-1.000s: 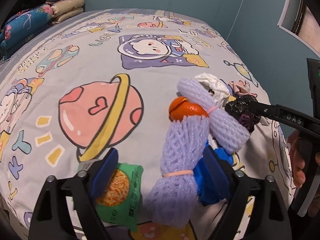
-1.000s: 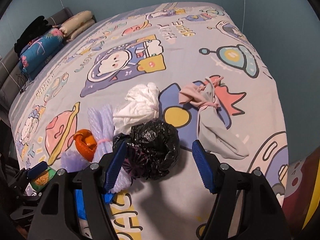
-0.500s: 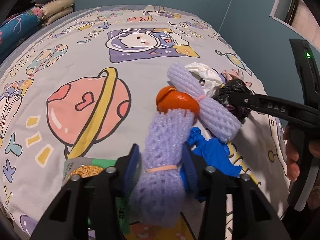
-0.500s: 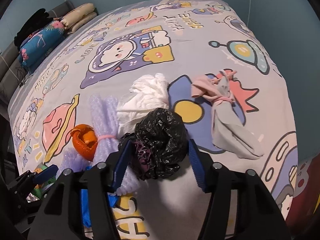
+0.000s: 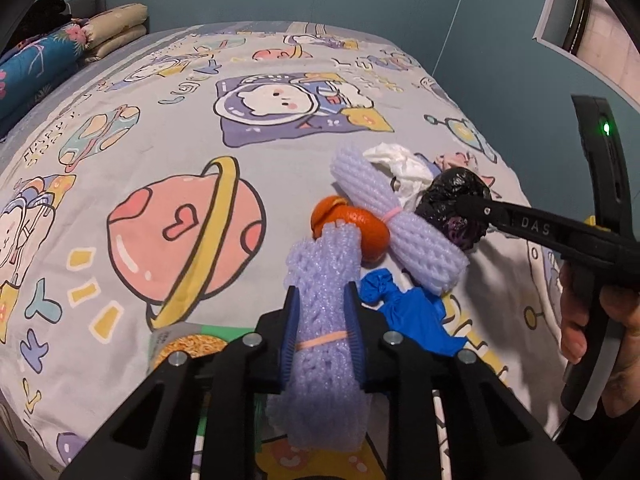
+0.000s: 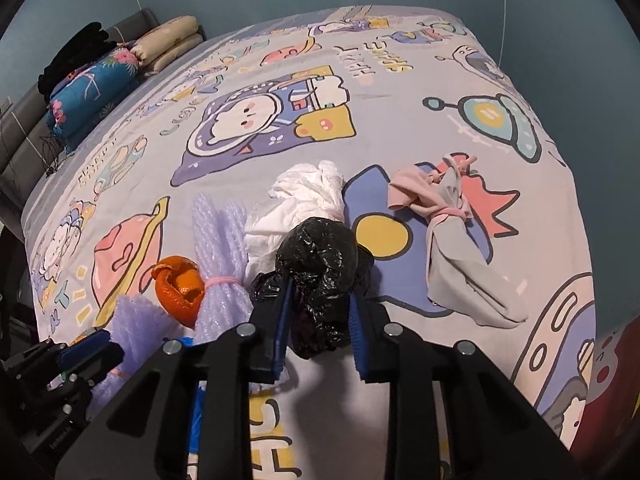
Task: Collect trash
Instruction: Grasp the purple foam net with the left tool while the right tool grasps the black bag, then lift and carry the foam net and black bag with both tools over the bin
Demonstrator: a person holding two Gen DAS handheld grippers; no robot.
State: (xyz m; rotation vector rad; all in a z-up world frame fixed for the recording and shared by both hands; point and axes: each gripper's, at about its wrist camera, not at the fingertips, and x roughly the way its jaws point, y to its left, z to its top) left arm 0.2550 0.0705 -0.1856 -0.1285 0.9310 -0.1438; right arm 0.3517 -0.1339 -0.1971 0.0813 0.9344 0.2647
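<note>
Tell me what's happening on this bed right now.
A person is picking trash off the bed with two handheld tongs. The left tongs are shut on a purple foam net bundle. The right tongs are shut on a crumpled black plastic bag. An orange peel, second foam net, white tissue, blue glove, green snack packet and pink-grey cloth lie on the bedsheet.

From my left camera, the trash sits clustered on the bed near its front right edge. 1 foam net roll lies nearest me, the orange peel just behind it, a 2nd foam net roll to the right. The glove lies in front of that roll, the tissue behind it, the bag further right.
</note>
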